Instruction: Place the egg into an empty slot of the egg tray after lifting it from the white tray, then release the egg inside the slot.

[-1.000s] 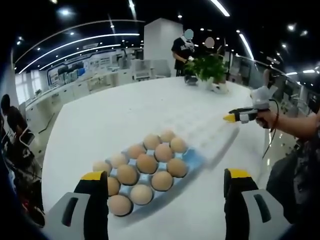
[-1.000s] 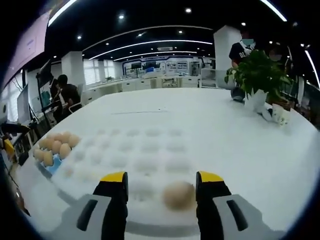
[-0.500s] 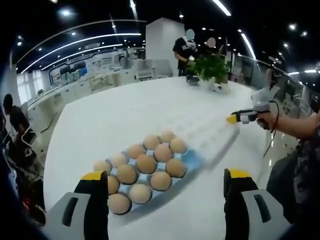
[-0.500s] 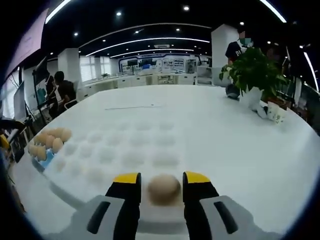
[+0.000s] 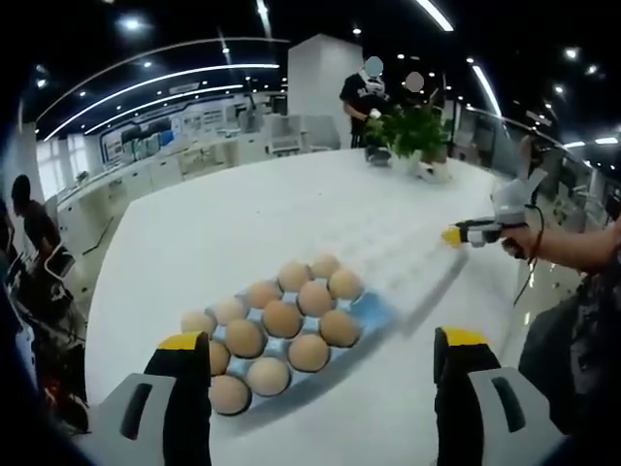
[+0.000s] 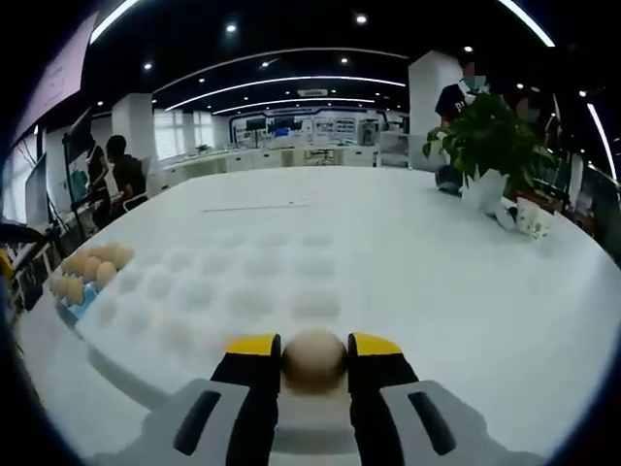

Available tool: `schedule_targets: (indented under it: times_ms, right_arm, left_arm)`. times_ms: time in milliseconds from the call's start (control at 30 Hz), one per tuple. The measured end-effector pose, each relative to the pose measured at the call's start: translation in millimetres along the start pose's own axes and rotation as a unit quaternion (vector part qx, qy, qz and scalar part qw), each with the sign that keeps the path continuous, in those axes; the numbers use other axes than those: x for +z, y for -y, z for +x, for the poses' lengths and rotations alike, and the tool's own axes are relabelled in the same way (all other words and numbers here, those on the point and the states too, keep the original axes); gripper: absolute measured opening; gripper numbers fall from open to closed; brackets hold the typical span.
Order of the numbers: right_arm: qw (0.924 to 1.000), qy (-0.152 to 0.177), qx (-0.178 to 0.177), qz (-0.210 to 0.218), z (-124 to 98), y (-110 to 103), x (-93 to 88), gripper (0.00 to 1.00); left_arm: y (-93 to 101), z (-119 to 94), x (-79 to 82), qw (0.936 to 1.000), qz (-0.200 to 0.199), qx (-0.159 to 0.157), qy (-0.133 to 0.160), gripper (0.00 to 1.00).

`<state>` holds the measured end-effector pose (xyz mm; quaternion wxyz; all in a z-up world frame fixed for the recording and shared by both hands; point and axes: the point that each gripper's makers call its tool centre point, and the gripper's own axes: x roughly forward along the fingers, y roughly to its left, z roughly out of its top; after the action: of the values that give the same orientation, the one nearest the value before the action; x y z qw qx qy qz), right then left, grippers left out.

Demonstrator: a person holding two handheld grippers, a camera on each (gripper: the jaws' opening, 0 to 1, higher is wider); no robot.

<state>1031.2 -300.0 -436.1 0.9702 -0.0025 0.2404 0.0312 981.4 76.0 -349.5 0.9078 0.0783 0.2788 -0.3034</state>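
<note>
In the right gripper view my right gripper (image 6: 312,351) is shut on a tan egg (image 6: 313,358) at the near edge of the white tray (image 6: 243,291), whose other dimples look bare. The blue egg tray (image 6: 80,299) with several eggs lies at the far left. In the left gripper view my left gripper (image 5: 320,361) stands open above the table, just in front of the blue egg tray (image 5: 374,309), which holds several brown eggs (image 5: 282,317). The white tray (image 5: 408,254) stretches beyond it. The right gripper (image 5: 464,233) comes in from the right, held by a hand.
A potted plant (image 6: 493,146) in a white pot and small cups (image 6: 534,218) stand at the table's far right. People stand behind the plant (image 5: 388,87) and sit at the left (image 6: 121,175). The white table (image 6: 466,291) runs wide on the right.
The right gripper's jaws have shut from wide apart onto the egg, which now sits centred between them. The left gripper has stayed open and still.
</note>
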Motion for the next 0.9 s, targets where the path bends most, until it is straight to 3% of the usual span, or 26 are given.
schedule_targets:
  times_ms: [567,900]
  right_arm:
    - [0.9998,-0.004,-0.002,0.019,-4,1,6.4,0.26]
    - [0.9995,0.026,0.006,0.016,-6,-3,35.1,0.26]
  left_arm:
    - [-5.9,-2,0.9,1.0,-0.004,0.008,0.001,0.97]
    - [-6.9,1,2.0,1.0,-0.004,0.007,0.001,0.97]
